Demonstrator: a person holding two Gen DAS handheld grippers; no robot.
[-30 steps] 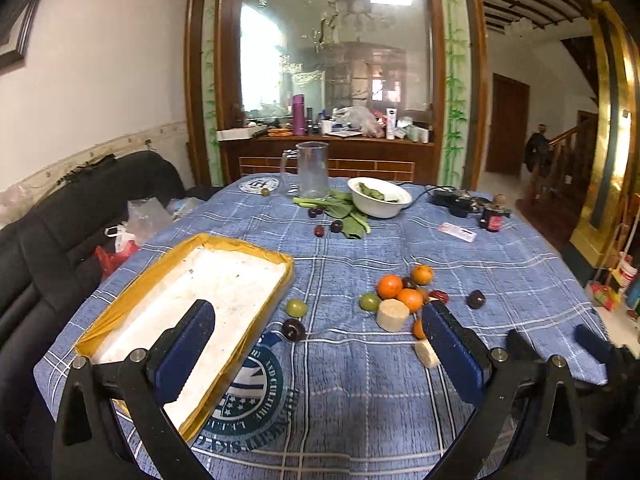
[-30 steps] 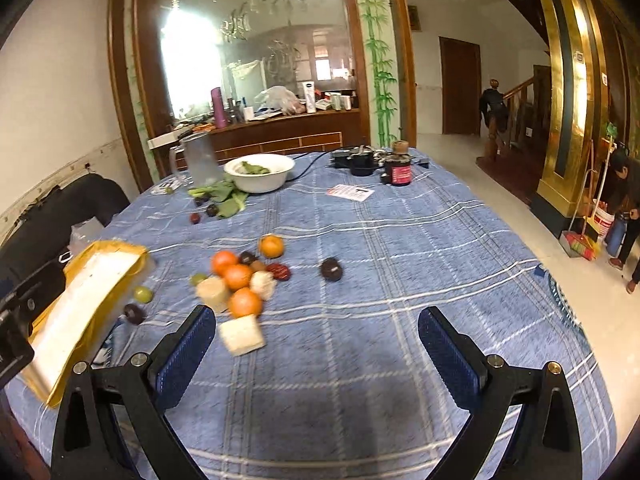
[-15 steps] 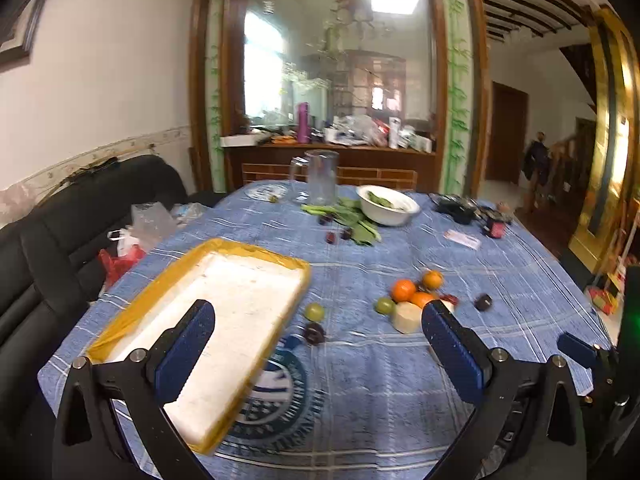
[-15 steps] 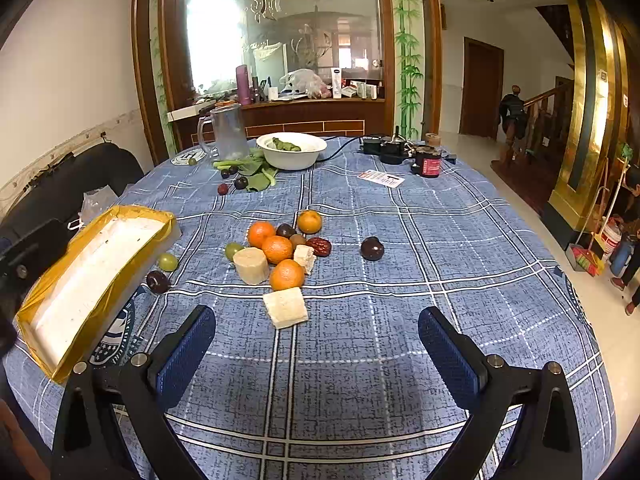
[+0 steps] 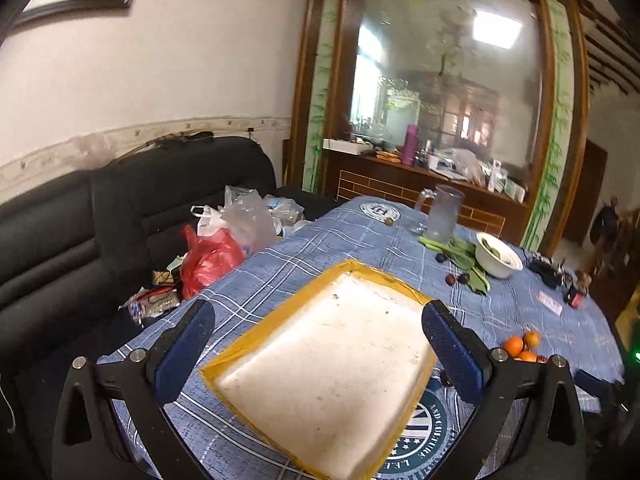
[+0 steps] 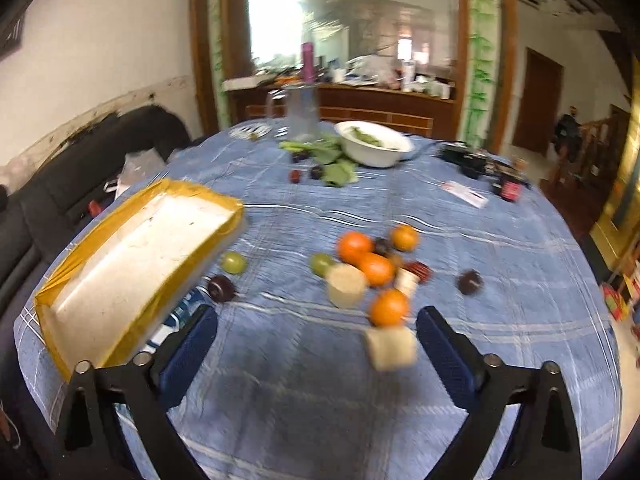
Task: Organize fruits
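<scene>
A: Left wrist view first. What does it show?

B: The left gripper [image 5: 318, 348] hangs over the table [image 5: 320, 248] with its fingers spread wide, holding nothing. The tray [image 5: 332, 364] lies between them, white inside with a yellow rim. Its long axis runs from about 7 o'clock up to 1 o'clock, the far end pointing toward the bowl [image 5: 499, 256].

A: And the fruit?

B: A few oranges [image 5: 520, 346] sit at 3 o'clock from the tray, just past the right finger. Two dark plums [image 5: 457, 278] lie at 1 o'clock beside green leaves [image 5: 464, 254], near the bowl. A jug [image 5: 442, 213] stands at 12 o'clock. Bags [image 5: 224, 240] lie on the sofa [image 5: 80, 220] at 10 o'clock.

A: Now the right wrist view.

B: The right gripper [image 6: 316, 356] also has its fingers wide apart and empty, above bare cloth. The tray [image 6: 132, 264] lies at 10 o'clock, long axis from 7 toward 1 o'clock; its near end looks raised or tilted, though I cannot tell for sure.

A: Where is the fruit here?

B: The oranges [image 6: 370, 262] cluster at 12 o'clock with pale chunks [image 6: 346, 285] touching them. One green fruit [image 6: 233, 261] and a dark fruit [image 6: 221, 288] sit just beside the tray. Another dark one [image 6: 469, 282] lies apart at 1 o'clock. The view is blurred.
</scene>
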